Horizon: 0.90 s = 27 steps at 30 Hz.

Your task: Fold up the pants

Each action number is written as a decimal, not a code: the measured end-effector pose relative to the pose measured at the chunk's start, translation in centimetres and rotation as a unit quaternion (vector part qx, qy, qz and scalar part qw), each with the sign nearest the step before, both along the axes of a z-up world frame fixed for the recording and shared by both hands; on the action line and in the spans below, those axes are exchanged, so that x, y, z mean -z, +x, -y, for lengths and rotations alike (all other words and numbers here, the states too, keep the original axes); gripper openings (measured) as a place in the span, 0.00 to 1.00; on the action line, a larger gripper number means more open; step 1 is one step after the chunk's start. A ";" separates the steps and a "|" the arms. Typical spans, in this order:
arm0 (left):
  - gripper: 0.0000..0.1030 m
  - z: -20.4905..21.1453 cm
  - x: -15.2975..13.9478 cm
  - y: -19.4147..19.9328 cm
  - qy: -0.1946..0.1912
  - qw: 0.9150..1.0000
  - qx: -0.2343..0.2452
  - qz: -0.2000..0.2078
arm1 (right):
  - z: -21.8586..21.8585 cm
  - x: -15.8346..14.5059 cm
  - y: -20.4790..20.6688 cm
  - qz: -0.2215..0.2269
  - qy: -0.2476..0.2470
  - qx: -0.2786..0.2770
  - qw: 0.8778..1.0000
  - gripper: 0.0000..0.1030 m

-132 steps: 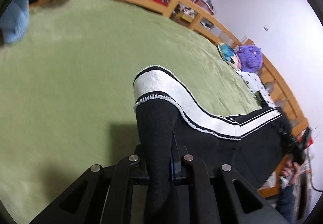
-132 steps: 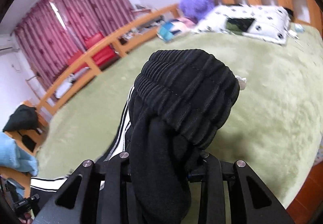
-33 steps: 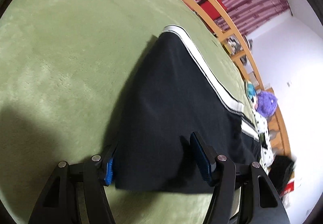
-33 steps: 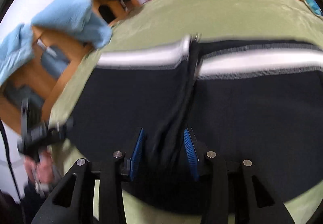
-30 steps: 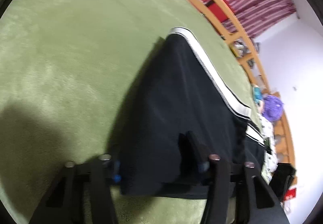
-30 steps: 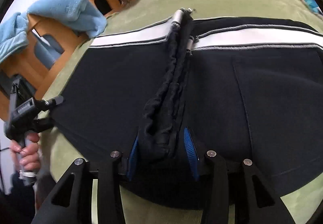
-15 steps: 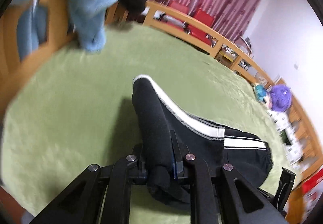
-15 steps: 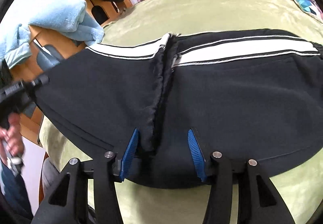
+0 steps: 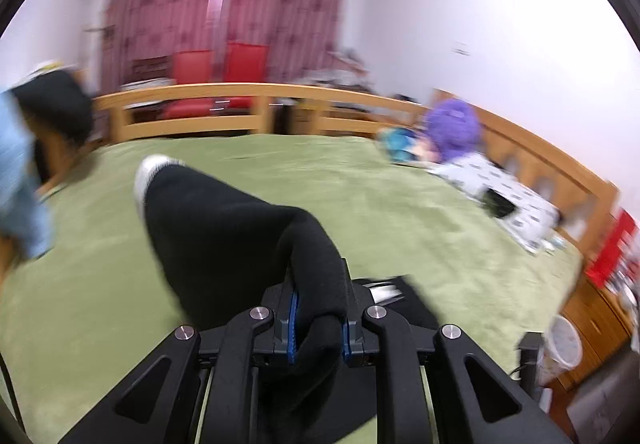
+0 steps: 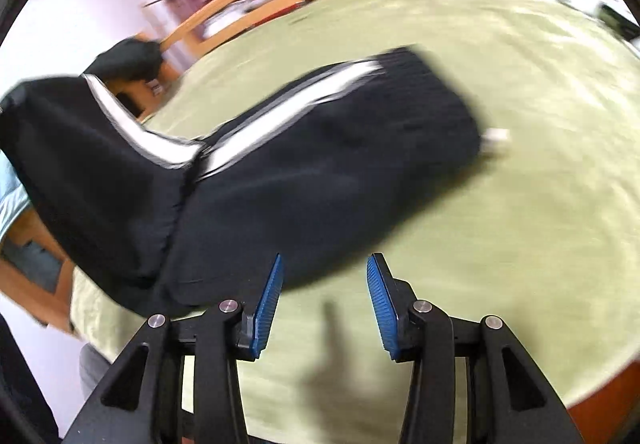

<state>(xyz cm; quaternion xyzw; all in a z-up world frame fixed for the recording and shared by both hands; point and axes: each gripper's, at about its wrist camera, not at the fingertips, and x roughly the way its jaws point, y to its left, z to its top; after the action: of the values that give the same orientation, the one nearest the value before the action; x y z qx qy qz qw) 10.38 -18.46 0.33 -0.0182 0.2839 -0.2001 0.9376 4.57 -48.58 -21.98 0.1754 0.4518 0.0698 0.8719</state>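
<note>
Black pants with a white side stripe [image 10: 320, 164] lie across the green bed cover. Their left part is lifted off the bed. My left gripper [image 9: 318, 318] is shut on a bunch of the black fabric [image 9: 224, 228] and holds it up over the bed; the white-striped leg end shows at the far tip. My right gripper [image 10: 323, 296] is open and empty, its blue pads [image 10: 268, 292] just off the near edge of the pants, above the bed cover.
The green bed cover [image 9: 400, 212] has a wooden rail [image 9: 240, 104] around it. A purple plush toy [image 9: 452, 128] and a spotted pillow [image 9: 504, 192] lie at the far right. Light blue cloth [image 9: 16, 180] hangs at the left. Both views are motion-blurred.
My left gripper closed on the leg fabric and lifted it up and toward the waist side. My right gripper let go of the pants, opened wider and drew back to the right.
</note>
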 end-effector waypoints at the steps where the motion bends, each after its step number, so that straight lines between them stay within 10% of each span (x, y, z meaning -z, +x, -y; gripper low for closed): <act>1: 0.14 3.3 0.4 0.5 -0.002 0.999 0.032 -0.006 | 1.0 -0.1 -0.3 -0.002 -0.001 0.010 1.000 0.43; 6: 0.35 9.6 2.4 1.1 -0.060 0.991 0.117 -0.035 | 5.7 -1.2 -1.8 0.007 0.004 0.048 0.999 0.44; 16: 0.42 1.9 9.9 1.2 0.012 0.995 -0.003 -0.102 | 6.0 -1.5 2.7 0.055 0.077 0.052 0.994 0.62; 27: 0.45 -4.7 21.4 -1.3 -0.040 0.965 -0.056 -0.254 | 5.1 3.8 7.3 -0.018 0.032 0.058 0.998 0.55</act>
<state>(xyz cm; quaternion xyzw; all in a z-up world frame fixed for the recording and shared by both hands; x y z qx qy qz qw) 9.08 -13.79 -21.09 -0.1221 0.5032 -0.1478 0.8426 11.91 -53.63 -25.74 0.2304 0.4540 0.0301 0.8601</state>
